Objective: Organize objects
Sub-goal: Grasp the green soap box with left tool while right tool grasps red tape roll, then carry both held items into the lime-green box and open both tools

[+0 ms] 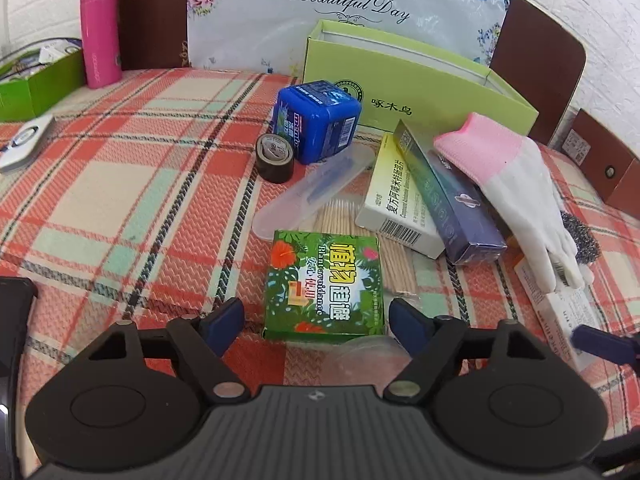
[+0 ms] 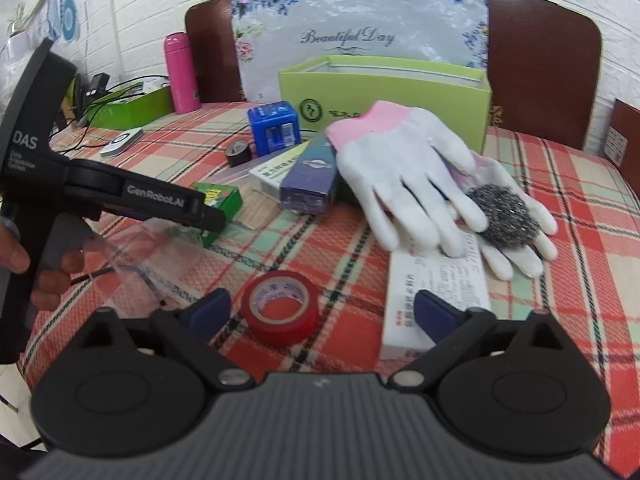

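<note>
A green floral box (image 1: 324,286) lies on the plaid cloth right between the tips of my open left gripper (image 1: 316,318); it also shows in the right wrist view (image 2: 224,200) under the left gripper's body. My right gripper (image 2: 322,312) is open, with a red tape roll (image 2: 282,306) between its fingers and a white medicine box (image 2: 436,292) by its right finger. An open lime-green box (image 1: 404,92) stands at the back. Behind the floral box lie a blue cube box (image 1: 316,120), black tape roll (image 1: 276,156), clear case (image 1: 316,188), cotton swabs (image 1: 394,256), two leaning cartons (image 1: 404,200) and a white-and-pink glove (image 2: 408,172).
A steel scourer (image 2: 502,216) rests on the gloves. A pink flask (image 1: 100,30) and a green tray (image 1: 40,80) of cables stand back left, with a white device (image 1: 24,140) nearby. A crumpled clear bag (image 2: 132,256) lies at front left. Brown chairs stand behind the table.
</note>
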